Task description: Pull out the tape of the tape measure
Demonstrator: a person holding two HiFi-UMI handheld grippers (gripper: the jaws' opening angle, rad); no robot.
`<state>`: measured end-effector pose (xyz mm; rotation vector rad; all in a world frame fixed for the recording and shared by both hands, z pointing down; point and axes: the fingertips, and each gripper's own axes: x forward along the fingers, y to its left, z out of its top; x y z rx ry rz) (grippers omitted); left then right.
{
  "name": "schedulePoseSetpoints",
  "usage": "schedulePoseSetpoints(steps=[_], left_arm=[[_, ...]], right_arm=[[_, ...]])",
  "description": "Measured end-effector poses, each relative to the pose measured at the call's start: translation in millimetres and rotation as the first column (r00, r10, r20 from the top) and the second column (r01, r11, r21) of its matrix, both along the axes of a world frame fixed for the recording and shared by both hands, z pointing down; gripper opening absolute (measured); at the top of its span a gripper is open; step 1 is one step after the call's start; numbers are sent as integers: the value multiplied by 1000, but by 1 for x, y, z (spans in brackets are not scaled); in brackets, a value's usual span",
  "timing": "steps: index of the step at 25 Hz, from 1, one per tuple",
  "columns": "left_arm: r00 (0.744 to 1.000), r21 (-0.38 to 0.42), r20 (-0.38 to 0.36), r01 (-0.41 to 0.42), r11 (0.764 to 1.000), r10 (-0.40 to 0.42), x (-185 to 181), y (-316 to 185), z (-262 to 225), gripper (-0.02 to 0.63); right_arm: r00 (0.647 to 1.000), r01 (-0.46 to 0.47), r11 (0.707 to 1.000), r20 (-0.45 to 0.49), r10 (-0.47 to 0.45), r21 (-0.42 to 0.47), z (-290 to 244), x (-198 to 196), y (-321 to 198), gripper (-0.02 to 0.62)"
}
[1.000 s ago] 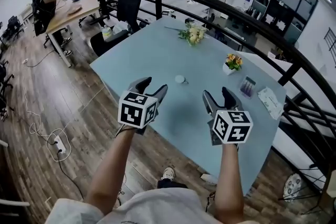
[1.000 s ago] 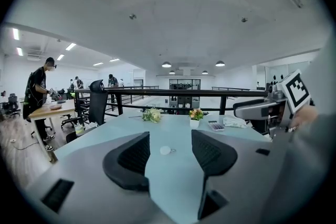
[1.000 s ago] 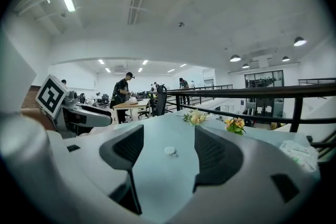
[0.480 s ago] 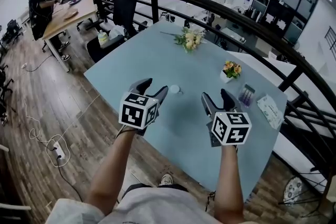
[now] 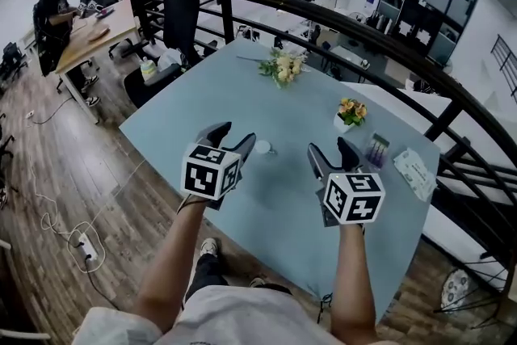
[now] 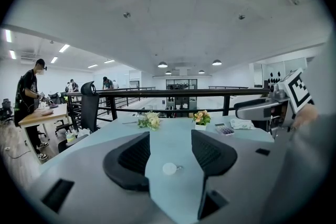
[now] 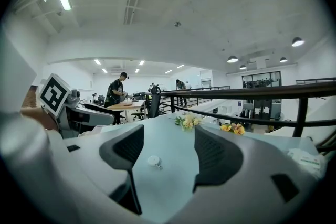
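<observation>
Held out level and side by side over the near half of the pale blue table [image 5: 194, 113], on bare, outstretched forearms: left gripper [image 5: 233, 137] and right gripper [image 5: 332, 153], both tipped slightly downward. Jaws of each spread wide, gripping nothing. Just ahead on the tabletop, between the two and nearer the left tips, untouched: the tape measure [image 5: 262, 147], a small white disc, its pull tab too tiny to make out. Hidden behind the marker cubes: both hands. Unreadable at this size: print on the white packet [image 5: 414, 165] at the table's right edge.
</observation>
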<state>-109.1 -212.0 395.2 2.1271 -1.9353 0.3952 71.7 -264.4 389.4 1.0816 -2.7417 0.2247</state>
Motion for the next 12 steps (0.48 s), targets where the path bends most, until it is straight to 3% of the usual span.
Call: schedulePoseSetpoints(steps=[12], left_arm=[[985, -36, -14, -175, 984, 174, -14, -69, 16, 247]], right_arm=[[984, -179, 983, -19, 179, -29, 9, 0, -37, 285]])
